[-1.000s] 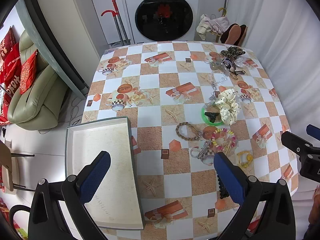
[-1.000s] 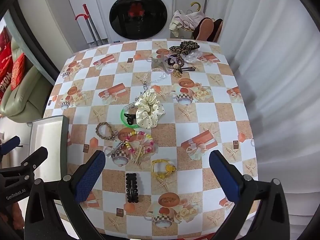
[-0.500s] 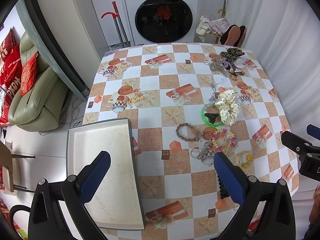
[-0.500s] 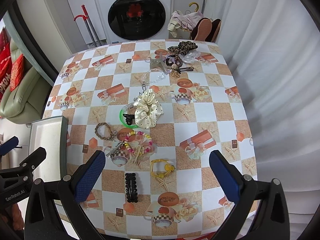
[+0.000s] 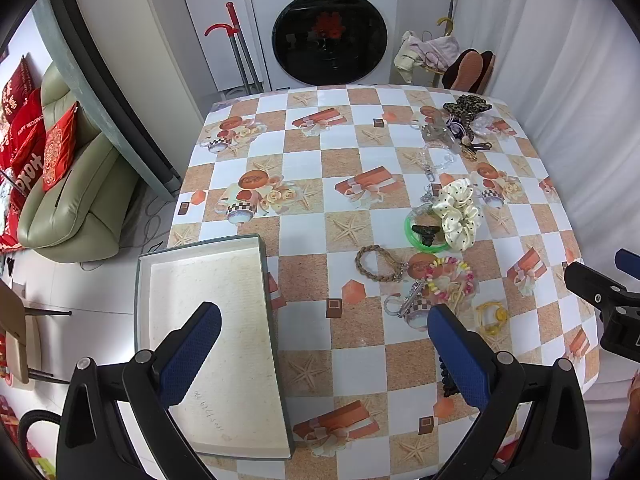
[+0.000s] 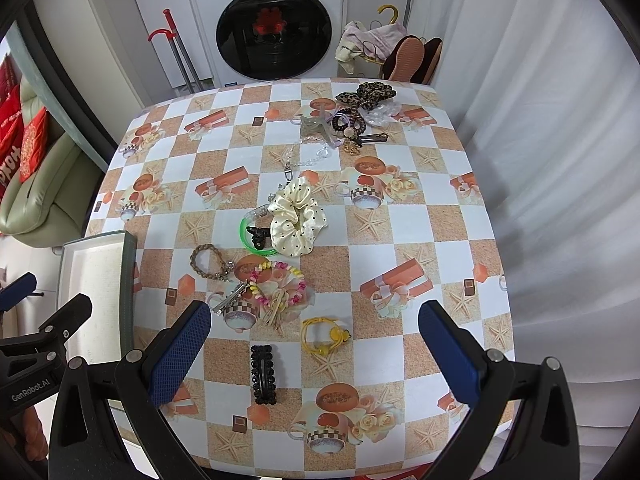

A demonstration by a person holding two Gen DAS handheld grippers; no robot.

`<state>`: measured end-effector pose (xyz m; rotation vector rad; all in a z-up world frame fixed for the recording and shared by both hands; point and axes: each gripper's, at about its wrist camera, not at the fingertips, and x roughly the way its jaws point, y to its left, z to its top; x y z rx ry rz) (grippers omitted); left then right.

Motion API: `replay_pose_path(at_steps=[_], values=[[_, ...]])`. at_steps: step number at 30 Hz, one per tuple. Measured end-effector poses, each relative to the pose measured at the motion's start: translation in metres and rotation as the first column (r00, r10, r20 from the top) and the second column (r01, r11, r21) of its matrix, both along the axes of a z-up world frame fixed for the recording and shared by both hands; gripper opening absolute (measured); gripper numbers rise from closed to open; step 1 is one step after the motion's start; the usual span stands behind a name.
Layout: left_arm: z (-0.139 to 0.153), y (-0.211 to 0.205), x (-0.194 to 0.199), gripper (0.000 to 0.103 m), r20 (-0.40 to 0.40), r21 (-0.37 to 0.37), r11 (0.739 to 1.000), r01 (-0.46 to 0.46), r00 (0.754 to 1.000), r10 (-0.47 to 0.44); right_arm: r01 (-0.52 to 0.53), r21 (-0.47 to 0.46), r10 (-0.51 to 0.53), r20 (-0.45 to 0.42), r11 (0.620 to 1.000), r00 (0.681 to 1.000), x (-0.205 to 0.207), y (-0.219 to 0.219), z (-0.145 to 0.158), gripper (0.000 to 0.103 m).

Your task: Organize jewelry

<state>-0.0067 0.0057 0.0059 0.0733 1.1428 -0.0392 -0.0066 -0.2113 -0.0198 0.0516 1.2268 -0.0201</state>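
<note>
Hovering above the counter (image 6: 400,216), both the left gripper (image 5: 324,344) and right gripper (image 6: 314,344) keep jaws wide open, holding nothing.

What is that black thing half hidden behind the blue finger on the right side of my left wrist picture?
Observer: The right wrist view shows all of it. It is a black beaded hair clip lying flat on the tablecloth, apart from the other pieces.
Operator: Is the other gripper holding anything? I only see its edge.
Observer: No. The right gripper is empty. Its fingers are spread wide, with the clip and a yellow hair tie in view between them.
</note>
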Motion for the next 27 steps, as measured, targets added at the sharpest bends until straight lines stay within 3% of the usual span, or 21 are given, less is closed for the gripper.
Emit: replay_pose_path(at_steps=[27], values=[[-0.0006,-0.0013,-0.0014,0.103,0.000,0.002,1.000,-0.002,1.000,0.002,0.002,-0.001,-0.002,-0.002,1.000,1.000,-0.0021,0.0004,-0.0009,0.103]])
